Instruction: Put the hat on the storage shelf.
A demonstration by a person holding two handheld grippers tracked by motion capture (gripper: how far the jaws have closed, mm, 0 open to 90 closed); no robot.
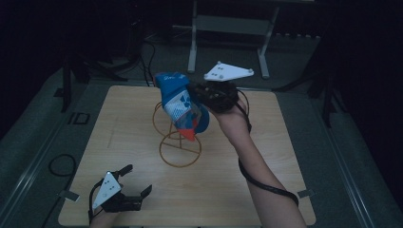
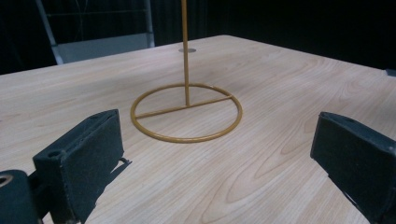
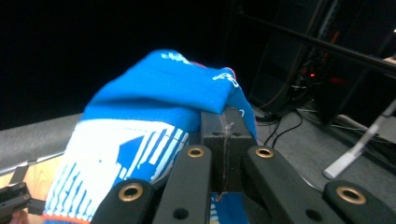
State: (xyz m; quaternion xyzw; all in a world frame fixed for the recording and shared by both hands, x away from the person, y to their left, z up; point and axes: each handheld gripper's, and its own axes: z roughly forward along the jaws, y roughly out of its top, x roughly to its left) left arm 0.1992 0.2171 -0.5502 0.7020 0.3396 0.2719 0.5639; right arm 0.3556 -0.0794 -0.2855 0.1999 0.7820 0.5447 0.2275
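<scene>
Sock (image 1: 180,105) hangs in the air over the wire stand (image 1: 179,142), pinched between the pressed-together jaws of my right claw (image 1: 202,95). My left claw (image 1: 138,183) rests low near the table's (image 1: 266,156) front edge, jaws spread, holding nothing. Picking up looks done; by my reckoning, draping the sock on the stand remains.

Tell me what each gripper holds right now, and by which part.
The right gripper is shut on the blue-and-white patterned sock, pinching a fold of its blue fabric near one end. The left gripper is open and holds nothing.
</scene>
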